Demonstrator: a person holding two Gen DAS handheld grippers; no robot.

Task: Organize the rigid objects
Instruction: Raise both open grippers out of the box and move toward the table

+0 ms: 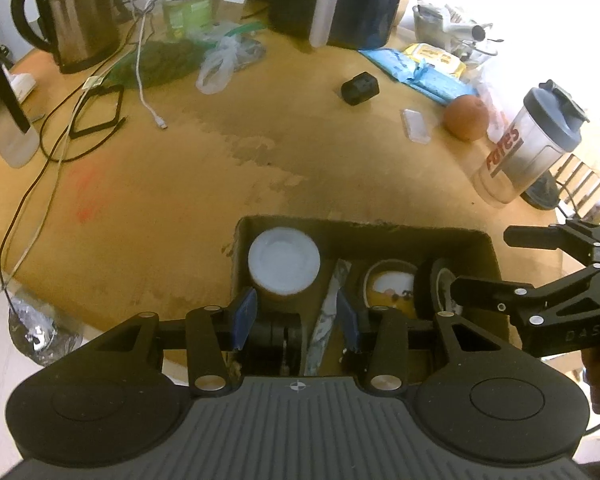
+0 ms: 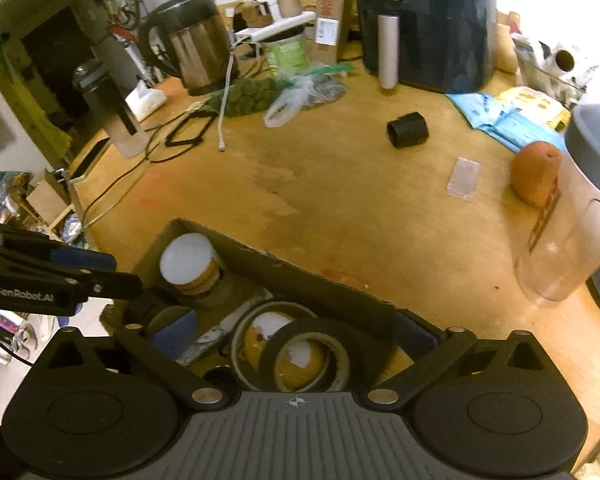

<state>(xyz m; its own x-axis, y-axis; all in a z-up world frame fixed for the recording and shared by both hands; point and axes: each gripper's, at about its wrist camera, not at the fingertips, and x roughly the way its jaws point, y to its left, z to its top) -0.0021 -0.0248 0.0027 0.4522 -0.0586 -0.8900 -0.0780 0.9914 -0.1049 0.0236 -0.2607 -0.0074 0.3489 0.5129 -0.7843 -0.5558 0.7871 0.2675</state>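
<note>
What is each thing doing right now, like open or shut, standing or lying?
Brown cardboard box: open on top, things inside.
White-lidded jar: upright in the box, lid on.
Black tape roll: in the box, leaning.
Left claw: partly open, over the box.
Right claw: wide open, holding nothing.
Clear shaker bottle with grey lid: upright, lid on.
Steel kettle: upright, lid down.

We look steeply down from both wrist cameras, close above the cardboard box (image 1: 490, 248) at the near edge of the worktop (image 1: 180, 168), the left from its left end, the right from its right, sharing the box and the clutter behind.
</note>
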